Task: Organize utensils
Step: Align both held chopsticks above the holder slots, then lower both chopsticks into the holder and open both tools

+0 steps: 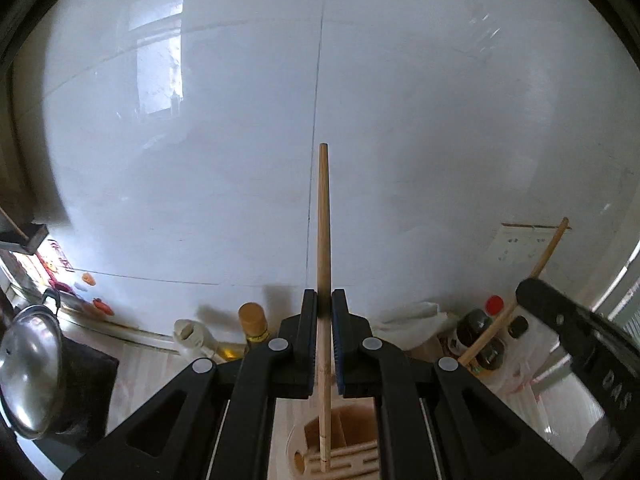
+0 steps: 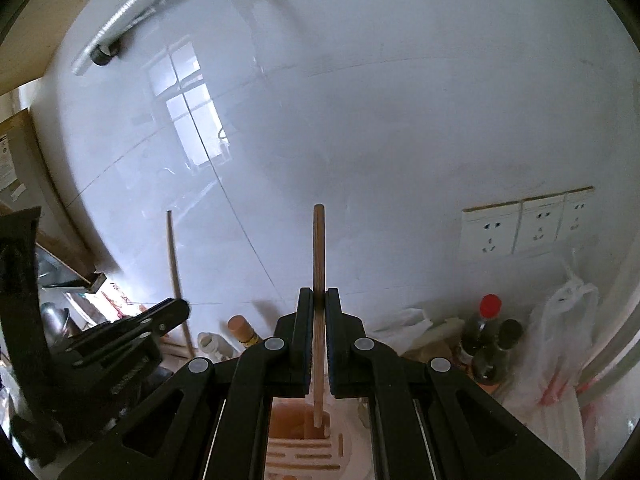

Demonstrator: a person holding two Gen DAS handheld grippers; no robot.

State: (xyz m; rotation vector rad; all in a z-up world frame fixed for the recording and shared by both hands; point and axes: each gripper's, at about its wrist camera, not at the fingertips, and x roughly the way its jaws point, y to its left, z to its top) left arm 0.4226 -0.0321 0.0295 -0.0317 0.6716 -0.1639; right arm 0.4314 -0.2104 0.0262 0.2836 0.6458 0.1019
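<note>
Chopsticks: two wooden sticks, one in each gripper; the left stick (image 1: 323, 240) and the right stick (image 2: 318, 280) both point up toward the tiled wall (image 1: 400, 120).
Left gripper (image 1: 324, 300): clenched on its stick, which passes between the pads and runs on below them.
Right gripper (image 2: 318, 300): clenched on its stick likewise, gripped roughly mid-length.
Holder (image 2: 296, 420): slotted wooden utensil holder just below both grippers; each stick's lower end hangs over or just inside a compartment, which one cannot be told.
Handling: likely light, stiff and smooth; a thin round stick may swivel or slide between flat pads.
Grip point: near the middle looks sound, leaving the lower end free to enter a slot.
Risk: a tilted stick could catch on the holder's divider.
</note>
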